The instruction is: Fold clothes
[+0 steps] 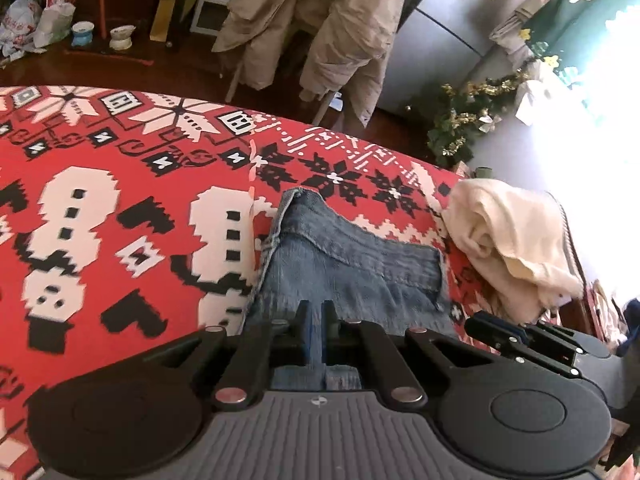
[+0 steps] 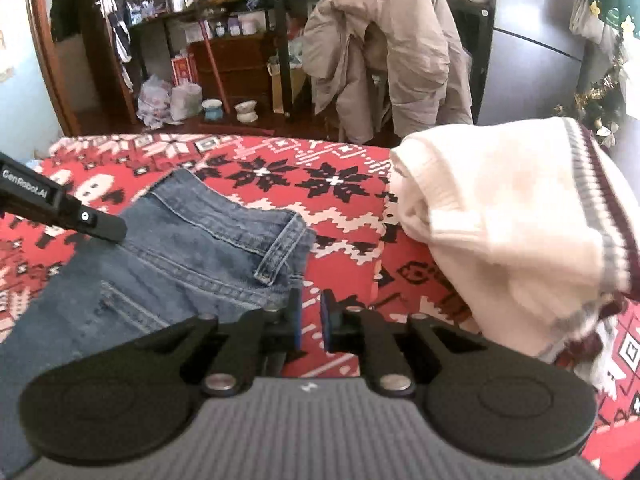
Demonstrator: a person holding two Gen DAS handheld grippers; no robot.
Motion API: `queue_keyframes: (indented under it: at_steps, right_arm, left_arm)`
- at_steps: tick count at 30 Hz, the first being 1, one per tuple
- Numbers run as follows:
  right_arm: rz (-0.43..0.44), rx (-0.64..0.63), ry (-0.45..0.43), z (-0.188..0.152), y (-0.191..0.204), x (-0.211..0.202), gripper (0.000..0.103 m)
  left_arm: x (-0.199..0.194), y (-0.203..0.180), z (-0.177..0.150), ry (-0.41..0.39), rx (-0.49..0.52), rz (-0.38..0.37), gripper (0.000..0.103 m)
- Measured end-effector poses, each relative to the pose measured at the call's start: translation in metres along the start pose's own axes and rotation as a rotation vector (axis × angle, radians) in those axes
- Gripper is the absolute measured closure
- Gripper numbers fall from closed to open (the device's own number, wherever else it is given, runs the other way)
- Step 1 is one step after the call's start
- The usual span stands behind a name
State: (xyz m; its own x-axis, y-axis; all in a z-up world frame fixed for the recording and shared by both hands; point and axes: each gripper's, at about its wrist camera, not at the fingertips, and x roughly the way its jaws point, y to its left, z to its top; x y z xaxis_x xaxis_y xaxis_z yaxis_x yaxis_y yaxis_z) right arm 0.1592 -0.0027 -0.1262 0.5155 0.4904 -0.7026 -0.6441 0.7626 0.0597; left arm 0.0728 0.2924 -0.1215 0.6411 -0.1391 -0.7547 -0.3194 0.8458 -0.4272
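Blue jeans [image 1: 344,264] lie on the red patterned cover, waistband toward the far edge. My left gripper [image 1: 316,320] is shut on the denim, which fills the thin gap between its fingers. In the right wrist view it reaches in from the left [image 2: 114,232] over the jeans [image 2: 180,248]. My right gripper [image 2: 311,320] hovers just right of the jeans' belt-loop corner, jaws close together, with only red cover showing between them. It also appears at the right [image 1: 478,324] in the left wrist view. A cream sweater [image 2: 500,216] with striped trim lies crumpled to the right.
The red, white and black patterned cover [image 1: 120,208] spreads wide to the left of the jeans. Beyond its far edge stand a chair draped with a beige coat [image 2: 384,52], cluttered shelves [image 2: 224,28] and bags on the floor [image 2: 168,100]. A grey fridge [image 1: 440,40] stands at the back right.
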Motion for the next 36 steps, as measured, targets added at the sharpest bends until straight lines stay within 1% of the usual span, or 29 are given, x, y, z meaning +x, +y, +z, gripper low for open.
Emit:
queue_keyframes:
  at_steps: [3,5,7,10,12,15,20,22,24,27,29,32,36]
  right_arm:
    - [0.05,-0.009,-0.008,-0.008,0.012,-0.018,0.091]
    - [0.09,-0.017,-0.001,-0.016,0.024,-0.029,0.091]
    - [0.112,-0.039,0.01,-0.025,0.038,-0.038,0.091]
    - [0.1,-0.055,0.05,-0.044,0.049,-0.043,0.091]
    - [0.084,-0.061,0.079,-0.057,0.053,-0.046,0.091]
    - [0.052,-0.06,0.086,-0.077,0.048,-0.056,0.092]
    - [0.012,-0.043,0.116,-0.098,0.039,-0.076,0.091]
    - [0.008,-0.033,0.108,-0.102,0.036,-0.09,0.091]
    - [0.02,-0.038,0.067,-0.101,0.042,-0.102,0.091]
    - [0.053,-0.056,0.031,-0.092,0.059,-0.104,0.091]
    - [0.054,-0.077,0.04,-0.089,0.071,-0.093,0.092]
    - [0.035,-0.107,0.084,-0.092,0.082,-0.07,0.093]
    - [0.047,-0.1,0.072,-0.106,0.074,-0.086,0.093]
  left_arm:
    - [-0.008,0.001,-0.02,0.022,0.012,0.002,0.1]
    - [-0.013,0.002,-0.034,0.039,0.021,0.004,0.1]
    - [-0.018,0.002,-0.048,0.056,0.029,0.007,0.1]
    - [-0.022,0.01,-0.07,0.092,0.021,0.017,0.1]
    - [-0.028,0.018,-0.083,0.095,0.012,0.024,0.101]
    - [-0.04,0.03,-0.101,0.095,-0.001,0.033,0.1]
    - [-0.062,0.043,-0.125,0.089,-0.022,0.046,0.101]
    - [-0.073,0.039,-0.131,0.075,-0.009,0.044,0.099]
    - [-0.082,0.033,-0.135,0.058,0.001,0.027,0.099]
    - [-0.082,0.021,-0.136,0.042,0.01,0.002,0.099]
    - [-0.076,0.014,-0.137,0.041,0.027,0.008,0.099]
    - [-0.064,0.013,-0.145,0.07,0.05,0.06,0.099]
    - [-0.074,0.033,-0.16,0.063,0.026,0.055,0.1]
